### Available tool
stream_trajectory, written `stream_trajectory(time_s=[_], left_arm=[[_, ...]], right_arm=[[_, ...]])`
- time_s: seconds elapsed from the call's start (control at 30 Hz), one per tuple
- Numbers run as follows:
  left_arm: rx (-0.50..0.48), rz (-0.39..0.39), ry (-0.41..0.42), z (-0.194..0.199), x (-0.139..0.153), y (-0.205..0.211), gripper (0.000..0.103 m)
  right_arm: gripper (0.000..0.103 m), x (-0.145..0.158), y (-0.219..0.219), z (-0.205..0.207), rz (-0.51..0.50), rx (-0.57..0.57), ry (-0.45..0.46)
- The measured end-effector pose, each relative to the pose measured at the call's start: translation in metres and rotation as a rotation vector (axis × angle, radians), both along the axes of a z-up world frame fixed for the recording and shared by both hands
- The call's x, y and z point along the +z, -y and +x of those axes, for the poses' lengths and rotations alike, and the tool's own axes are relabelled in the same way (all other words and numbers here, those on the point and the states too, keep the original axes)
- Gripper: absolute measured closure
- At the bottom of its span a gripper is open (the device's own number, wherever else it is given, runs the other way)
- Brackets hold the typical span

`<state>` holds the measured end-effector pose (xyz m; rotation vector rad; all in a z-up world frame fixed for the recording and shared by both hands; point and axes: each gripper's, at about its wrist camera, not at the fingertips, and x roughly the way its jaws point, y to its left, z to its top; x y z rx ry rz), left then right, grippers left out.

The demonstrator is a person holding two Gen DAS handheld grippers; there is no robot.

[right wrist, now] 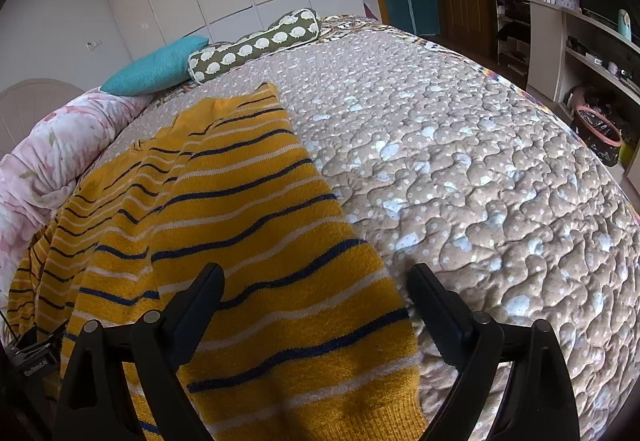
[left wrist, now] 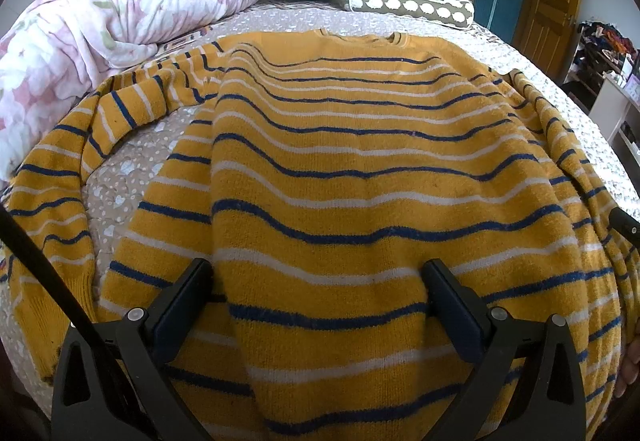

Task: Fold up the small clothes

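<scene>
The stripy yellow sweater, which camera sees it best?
The left wrist view. There the sweater lies spread across the bed, showing its collar, body and a sleeve. The right wrist view shows only one part of the sweater, lying beside bare quilt between open jaws.

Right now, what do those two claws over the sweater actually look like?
Both are matte black plastic. The left claw and the right claw each have two flat, wedge-shaped fingers on triangular arms with cut-outs, joined by round silver pins. A thin black cable runs past the left one. No markings show on the fingers.
</scene>
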<state>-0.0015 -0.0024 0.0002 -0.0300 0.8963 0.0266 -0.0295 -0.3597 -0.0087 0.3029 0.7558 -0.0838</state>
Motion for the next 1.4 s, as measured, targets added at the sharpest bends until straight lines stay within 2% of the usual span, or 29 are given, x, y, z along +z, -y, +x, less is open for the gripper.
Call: stream_trajectory(time_s=[0.2,0.27,0.37,0.43,0.53,0.63,0.7,0.77,0.8,0.83,0.87,0.9,0.93,0.97,1.07,1.13,1.2,1.23,1.33,1.4], left_arm=[[0.003,0.003,0.018,-0.013,0.010,-0.003,0.001],[-0.005,-0.046,0.018,-0.023,0.021,-0.012,0.012],[-0.020,-0.120,0.056,-0.036,0.048,-0.039,0.017],[0.010,-0.106,0.098,-0.041,0.062,-0.064,0.017],[0.103,-0.027,0.115,-0.036,0.071,-0.112,0.016],[0.230,0.052,0.060,-0.019,0.065,-0.162,0.015],[0.252,0.038,0.005,-0.007,0.053,-0.186,0.015],[0.231,0.008,-0.069,0.005,0.038,-0.198,0.015],[0.192,-0.014,-0.089,0.012,0.032,-0.199,0.019],[0.174,-0.006,-0.104,0.018,0.028,-0.200,0.047],[0.189,0.026,-0.119,0.023,0.026,-0.204,0.069],[0.206,0.030,-0.116,0.028,0.028,-0.208,0.075],[0.234,0.013,-0.114,0.034,0.034,-0.218,0.089],[0.285,0.022,-0.115,0.040,0.042,-0.231,0.092],[0.415,0.132,-0.062,0.051,0.065,-0.262,0.092],[0.472,0.155,-0.050,0.053,0.080,-0.278,0.088],[0.448,0.092,-0.014,0.043,0.097,-0.283,0.081],[0.435,0.086,0.007,0.036,0.102,-0.280,0.075],[0.361,0.127,0.048,0.013,0.108,-0.253,0.050],[0.315,0.141,0.064,0.003,0.106,-0.232,0.046]], right_arm=[[0.007,-0.004,0.000,0.003,0.006,-0.002,0.000],[0.007,-0.004,0.003,0.001,0.012,-0.006,0.001],[0.007,-0.005,0.004,-0.002,0.021,-0.010,0.002],[0.007,-0.004,0.005,-0.004,0.023,-0.012,-0.001],[0.007,-0.003,0.005,-0.001,0.015,-0.013,-0.011],[0.007,-0.002,0.003,-0.001,0.005,-0.014,-0.018],[0.007,-0.002,0.004,-0.001,0.008,-0.014,-0.017],[0.007,-0.002,0.003,0.000,0.010,-0.013,-0.018],[0.007,-0.002,0.004,0.001,0.011,-0.013,-0.019],[0.007,-0.002,0.004,0.001,0.010,-0.013,-0.019],[0.007,-0.002,0.004,0.001,0.009,-0.013,-0.021],[0.007,-0.003,0.004,0.001,0.007,-0.013,-0.023],[0.007,-0.003,0.003,0.001,0.003,-0.013,-0.026],[0.007,-0.003,0.004,0.002,0.000,-0.013,-0.029],[0.007,-0.004,0.004,0.004,-0.011,-0.012,-0.037],[0.007,-0.005,0.004,0.006,-0.016,-0.012,-0.041],[0.007,-0.005,0.004,0.007,-0.019,-0.012,-0.043],[0.007,-0.005,0.004,0.007,-0.019,-0.012,-0.043],[0.007,-0.005,0.004,0.007,-0.023,-0.012,-0.045],[0.006,-0.005,0.004,0.008,-0.027,-0.011,-0.048]])
